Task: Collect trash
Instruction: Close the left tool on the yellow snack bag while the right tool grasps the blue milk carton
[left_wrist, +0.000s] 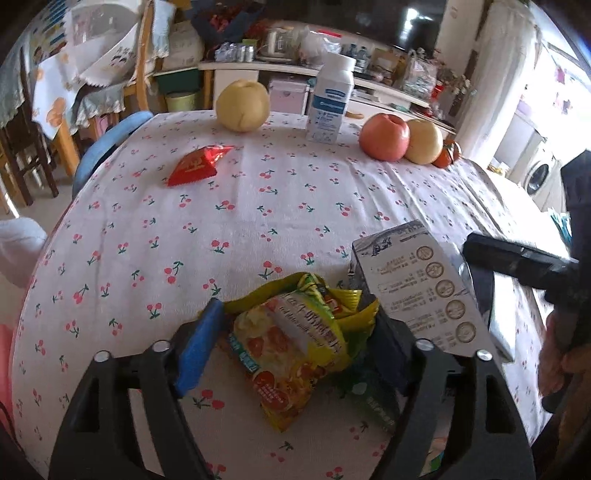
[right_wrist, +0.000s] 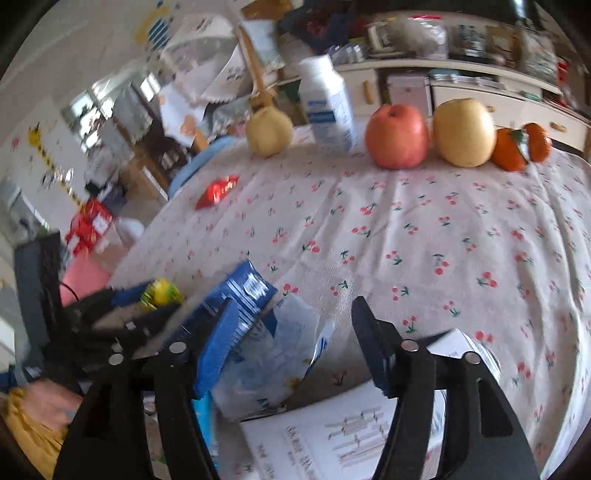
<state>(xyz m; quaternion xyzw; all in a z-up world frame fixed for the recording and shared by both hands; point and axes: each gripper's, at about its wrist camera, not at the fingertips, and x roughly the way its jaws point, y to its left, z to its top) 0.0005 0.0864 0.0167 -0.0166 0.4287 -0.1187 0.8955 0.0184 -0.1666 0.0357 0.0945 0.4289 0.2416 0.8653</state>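
Observation:
My left gripper (left_wrist: 295, 332) is shut on a crumpled yellow snack wrapper (left_wrist: 291, 347), holding it just above the cherry-print tablecloth (left_wrist: 240, 221). A grey-white carton (left_wrist: 417, 291) stands tilted just right of it. A red snack packet (left_wrist: 197, 166) lies far left on the table and also shows in the right wrist view (right_wrist: 216, 192). My right gripper (right_wrist: 291, 332) is open, its left finger against a blue-and-white milk carton (right_wrist: 258, 332) with a torn clear wrapper. A white printed box (right_wrist: 351, 435) lies under the right gripper.
At the far edge stand a yellow pear (left_wrist: 242, 105), a white bottle (left_wrist: 330, 99), a red apple (left_wrist: 384, 136), a yellow apple (left_wrist: 424, 142) and oranges (right_wrist: 521, 146). Chairs and cluttered shelves lie beyond the table. The right gripper's body (left_wrist: 517, 258) shows at right.

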